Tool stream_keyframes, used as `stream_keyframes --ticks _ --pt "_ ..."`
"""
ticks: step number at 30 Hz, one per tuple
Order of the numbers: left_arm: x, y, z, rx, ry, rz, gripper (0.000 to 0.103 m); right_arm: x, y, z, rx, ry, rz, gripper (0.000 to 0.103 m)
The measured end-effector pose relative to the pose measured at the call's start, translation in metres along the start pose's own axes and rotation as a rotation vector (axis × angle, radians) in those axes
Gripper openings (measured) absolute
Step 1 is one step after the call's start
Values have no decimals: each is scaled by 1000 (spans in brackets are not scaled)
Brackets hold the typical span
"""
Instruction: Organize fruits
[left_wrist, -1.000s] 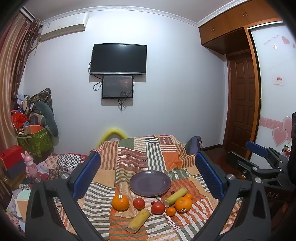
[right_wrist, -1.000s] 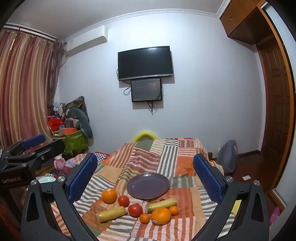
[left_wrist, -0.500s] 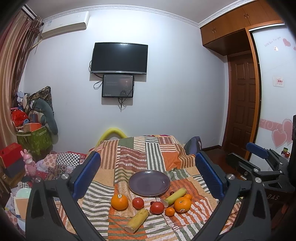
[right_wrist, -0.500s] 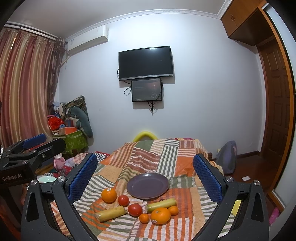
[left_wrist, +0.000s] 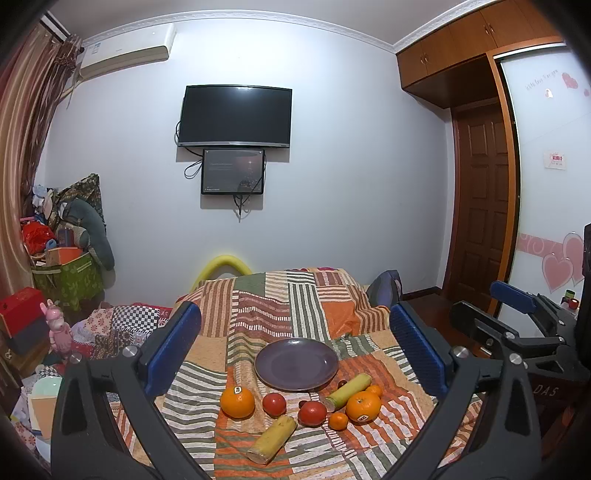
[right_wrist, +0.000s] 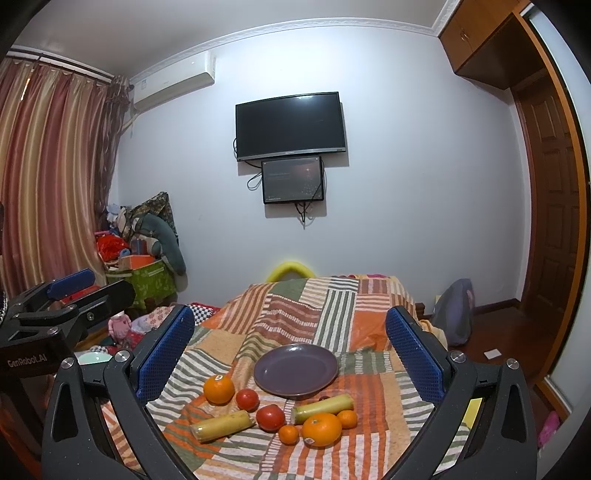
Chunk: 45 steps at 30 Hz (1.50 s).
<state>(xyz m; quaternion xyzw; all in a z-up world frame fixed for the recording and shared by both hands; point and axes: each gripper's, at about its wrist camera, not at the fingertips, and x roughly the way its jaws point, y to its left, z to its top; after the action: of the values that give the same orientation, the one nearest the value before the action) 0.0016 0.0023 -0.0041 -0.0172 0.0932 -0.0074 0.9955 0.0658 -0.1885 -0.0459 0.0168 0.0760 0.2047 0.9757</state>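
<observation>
While both of my claws hang high and back from the bed, nothing is gripped: my left gripper (left_wrist: 295, 347) is spread wide and empty, and my right gripper (right_wrist: 290, 341) is just as wide and just as empty. Biggest worry first: the patchwork blanket (left_wrist: 280, 306) is soft and rumpled, so pressing down on it could tip or roll whatever sits nearby. Next, the purple plate (left_wrist: 296, 363) lies bare in the middle of the blanket, and a clumsy drop could slide it on the cloth. Two pale yellow-green stalk pieces, which I cannot name for sure, lie in front of it; the nearer stalk (left_wrist: 272, 439) is round and would likely roll out of a shallow pinch. A left orange (left_wrist: 237, 402) sits apart, but the right orange (left_wrist: 363, 406) touches a far stalk (left_wrist: 347, 391) and two small tangerines (left_wrist: 338, 421), so closing on it may shove its neighbours. Smallest, the two tomatoes (left_wrist: 274, 404) look soft; I judge a hard squeeze would bruise them.
</observation>
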Motion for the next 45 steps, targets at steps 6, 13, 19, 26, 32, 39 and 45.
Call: stream_keyframes --ticks 6,13,19,26,32,39,45 --pt "2 -1 -1 0 4 3 103 -1 0 -2 1 3 0 103" --pt "2 -1 -1 0 4 3 103 0 0 -2 0 5 2 103" --pt "2 -1 -1 1 3 3 103 0 1 -2 -4 3 3 103" --pt "2 -1 -1 3 4 2 103 0 1 -2 -4 4 3 103" --pt "9 0 -6 15 18 8 103 6 -1 -7 -18 16 -3 103" --pt "32 10 -19 16 95 -3 103 25 -10 -21 -31 98 -6 103" --pt "71 23 -44 16 230 -7 103 51 -24 -44 -44 218 -35 103"
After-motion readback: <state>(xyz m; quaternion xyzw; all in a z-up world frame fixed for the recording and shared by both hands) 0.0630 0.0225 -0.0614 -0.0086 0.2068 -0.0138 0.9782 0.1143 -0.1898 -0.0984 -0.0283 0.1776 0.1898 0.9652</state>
